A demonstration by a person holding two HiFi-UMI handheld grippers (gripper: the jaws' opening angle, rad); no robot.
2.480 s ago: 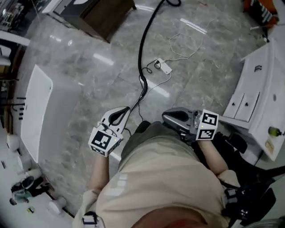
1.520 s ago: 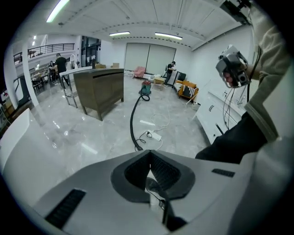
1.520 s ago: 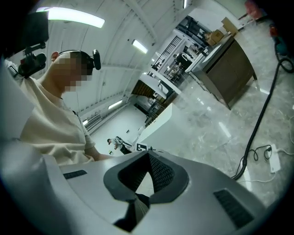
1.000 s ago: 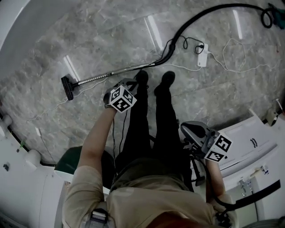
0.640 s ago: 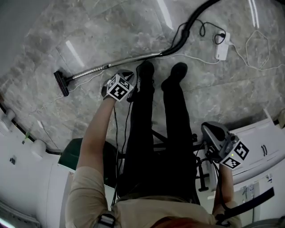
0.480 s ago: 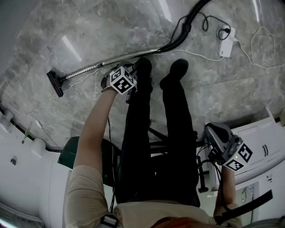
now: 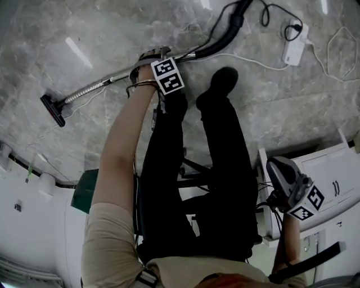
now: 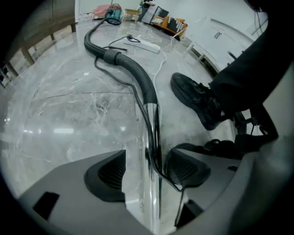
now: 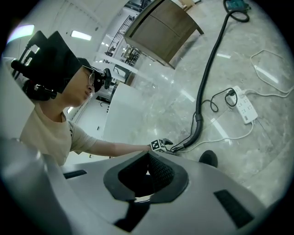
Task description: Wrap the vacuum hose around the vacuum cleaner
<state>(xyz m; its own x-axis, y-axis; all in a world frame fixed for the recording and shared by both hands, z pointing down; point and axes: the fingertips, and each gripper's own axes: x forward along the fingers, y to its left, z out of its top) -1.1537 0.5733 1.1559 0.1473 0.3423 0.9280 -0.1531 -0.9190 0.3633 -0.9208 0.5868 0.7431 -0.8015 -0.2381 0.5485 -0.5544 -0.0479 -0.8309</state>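
**On a grey marble floor, left gripper straddles the vacuum's wand**

Low over the marble floor (image 7: 107, 28), the left gripper (image 8: 147, 172) points steeply down. Its jaws have just been opening and now stand spread, one to each side of the shiny metal wand (image 7: 95, 86). A thin black cable (image 8: 138, 98) runs along the wand and passes between the jaws too. Neither pad visibly presses on the tube. The right gripper (image 9: 148, 170) hangs well apart at the person's other side, beside a white cabinet (image 7: 337, 169), with its jaws pressed together on nothing.

The vacuum hose (image 7: 222, 42) lies unwound on the floor. It curves from the wand's upper end past a white power strip (image 7: 293, 49) and a white cord (image 7: 247, 59). In the head view it runs off the top edge. The left gripper view follows it to a teal object (image 8: 112, 13) at the far side of the room, possibly the vacuum cleaner itself. The floor nozzle (image 7: 52, 109) lies at the wand's other end.

The person's black shoes (image 8: 197, 98) stand just beside the wand, close to the gripper. From above, the left forearm (image 7: 121, 146) and the marker cube (image 7: 167, 76) cover the spot where jaws and tube meet. The trouser legs hide the floor below them. A green object (image 7: 84, 191) shows only in part behind the arm, and the right gripper's own body fills the lower half of its view.
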